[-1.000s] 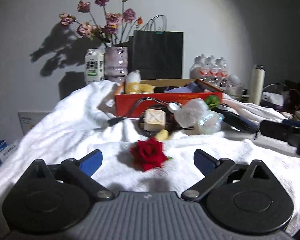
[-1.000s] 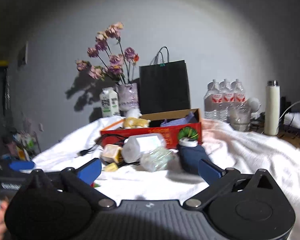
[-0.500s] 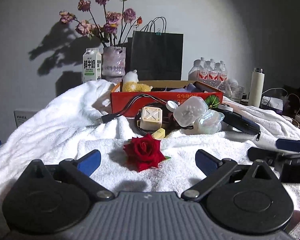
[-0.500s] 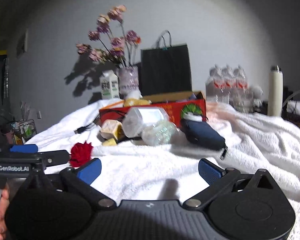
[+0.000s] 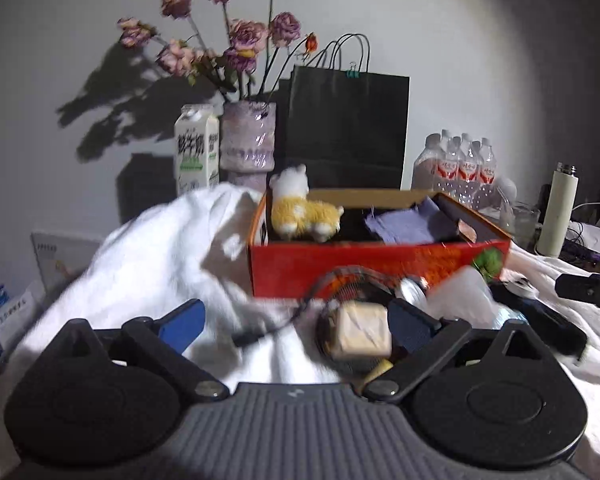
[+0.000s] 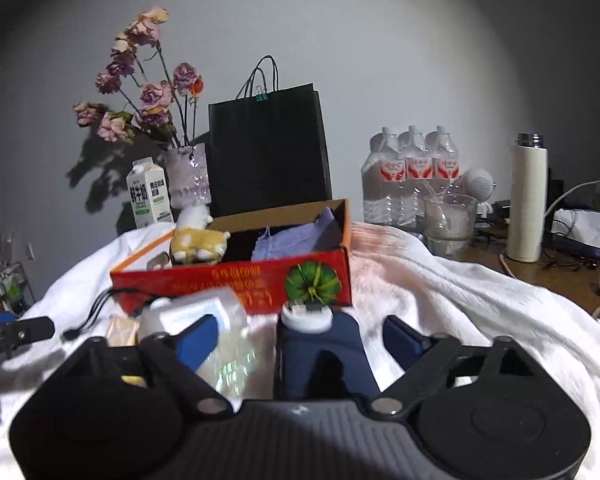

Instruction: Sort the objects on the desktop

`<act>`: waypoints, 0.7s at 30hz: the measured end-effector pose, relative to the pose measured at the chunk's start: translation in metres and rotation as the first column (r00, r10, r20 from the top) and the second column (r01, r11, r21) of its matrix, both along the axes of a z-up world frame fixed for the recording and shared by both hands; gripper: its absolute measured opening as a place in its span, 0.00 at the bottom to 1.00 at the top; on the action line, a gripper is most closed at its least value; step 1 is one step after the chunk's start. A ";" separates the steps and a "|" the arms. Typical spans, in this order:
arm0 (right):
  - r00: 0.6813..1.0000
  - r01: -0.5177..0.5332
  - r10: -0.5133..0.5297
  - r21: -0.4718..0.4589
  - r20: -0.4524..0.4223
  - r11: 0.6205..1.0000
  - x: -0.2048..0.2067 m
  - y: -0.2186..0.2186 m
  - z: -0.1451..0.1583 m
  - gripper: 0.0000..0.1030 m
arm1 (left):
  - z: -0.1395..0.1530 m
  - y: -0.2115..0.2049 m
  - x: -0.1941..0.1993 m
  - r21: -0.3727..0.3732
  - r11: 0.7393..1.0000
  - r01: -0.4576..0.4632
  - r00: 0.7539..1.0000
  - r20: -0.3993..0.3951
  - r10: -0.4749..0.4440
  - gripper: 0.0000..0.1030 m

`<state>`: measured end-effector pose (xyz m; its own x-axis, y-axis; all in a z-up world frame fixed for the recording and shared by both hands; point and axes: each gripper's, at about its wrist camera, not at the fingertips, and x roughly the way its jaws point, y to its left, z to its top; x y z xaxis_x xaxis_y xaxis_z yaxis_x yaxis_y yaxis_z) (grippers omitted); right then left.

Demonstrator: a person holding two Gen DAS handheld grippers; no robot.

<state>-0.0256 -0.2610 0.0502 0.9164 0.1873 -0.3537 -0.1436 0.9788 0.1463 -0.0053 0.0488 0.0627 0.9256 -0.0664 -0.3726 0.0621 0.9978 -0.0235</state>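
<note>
The right hand-held gripper [image 6: 296, 332] stands wide, its jaws just closing a little, with a navy pouch [image 6: 320, 356] lying between them; the pads do not press on it. The left hand-held gripper [image 5: 294, 316] is also wide and has just narrowed slightly, holding nothing; a cream cube [image 5: 362, 330] sits just ahead of its right finger.

Sorting looks only partly done. The red box [image 6: 236, 284] already holds a plush alpaca [image 5: 300, 210] and a purple cloth [image 6: 288, 242]. Still loose on the white towel [image 6: 440, 292] in front of the box are the pouch, the cube, a black cable [image 5: 268, 330], a clear jar [image 6: 196, 316] and a shiny wrapped item [image 6: 232, 360].

Writing: the milk carton [image 5: 196, 150] carries Chinese characters, seemingly "fresh milk". The box front bears gold text, upside down and unreadable. The water bottles [image 6: 412, 168] have red labels, too small to read.
</note>
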 end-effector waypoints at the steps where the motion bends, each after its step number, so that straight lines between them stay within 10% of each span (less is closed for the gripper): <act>1: 1.000 -0.025 0.025 0.006 0.006 1.000 0.004 0.003 0.002 0.79 | 0.000 0.001 0.011 0.017 1.000 0.009 1.000 -0.006 -0.009 0.87; 15: 0.937 -0.349 0.343 -0.230 -0.065 0.909 0.059 0.124 0.009 0.55 | -0.027 0.020 0.104 -0.162 0.973 0.165 0.950 -0.239 -0.201 0.28; 21: 0.932 -0.355 0.308 -0.314 -0.190 0.880 0.091 0.151 -0.006 0.11 | -0.027 0.018 0.105 -0.150 0.974 0.172 0.949 -0.240 -0.204 0.10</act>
